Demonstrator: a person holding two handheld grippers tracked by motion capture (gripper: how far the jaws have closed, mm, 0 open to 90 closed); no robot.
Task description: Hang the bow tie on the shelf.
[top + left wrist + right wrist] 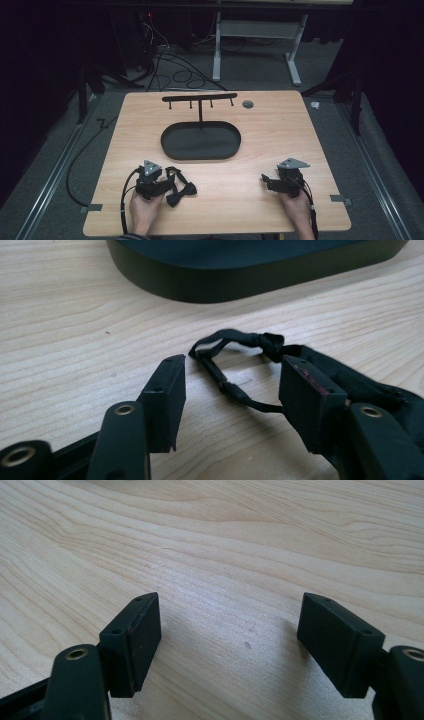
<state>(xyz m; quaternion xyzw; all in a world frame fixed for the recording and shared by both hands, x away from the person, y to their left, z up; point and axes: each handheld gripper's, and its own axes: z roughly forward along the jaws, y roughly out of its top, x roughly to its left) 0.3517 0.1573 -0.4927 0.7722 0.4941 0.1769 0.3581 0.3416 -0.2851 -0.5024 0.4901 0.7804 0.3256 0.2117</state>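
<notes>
bow tie (181, 191): black cloth, lower left of the high view, flat on the tabletop (260, 210), just right of the left tool (167, 184).
strap (222, 377): thin black band with a small clasp, looped between the left tool's jaws in the left gripper view; knot at its far end, bow cloth spilling behind the right-hand jaw.
handling (judgement): very light, limp, no stiffness; it will droop and fold when lifted. Not fragile, but the thin strap could slip from a loose pinch.
where to hold (judgement): the knot or the thick centre of the bow offers more bulk than the strap.
left tool: jaws wide, pads not pressing on anything; strap lies on the wood between them.
right tool (267, 181): lower right of the high view, jaws wide, bare wood between them, well apart from the bow tie.
tray (170, 145): matte black oval, low wall, centre of frame.
rack (200, 97): black T-shaped bar with small hooks, rising from the tray's far edge.
tabletop surface: pale wood grain, smooth.
</notes>
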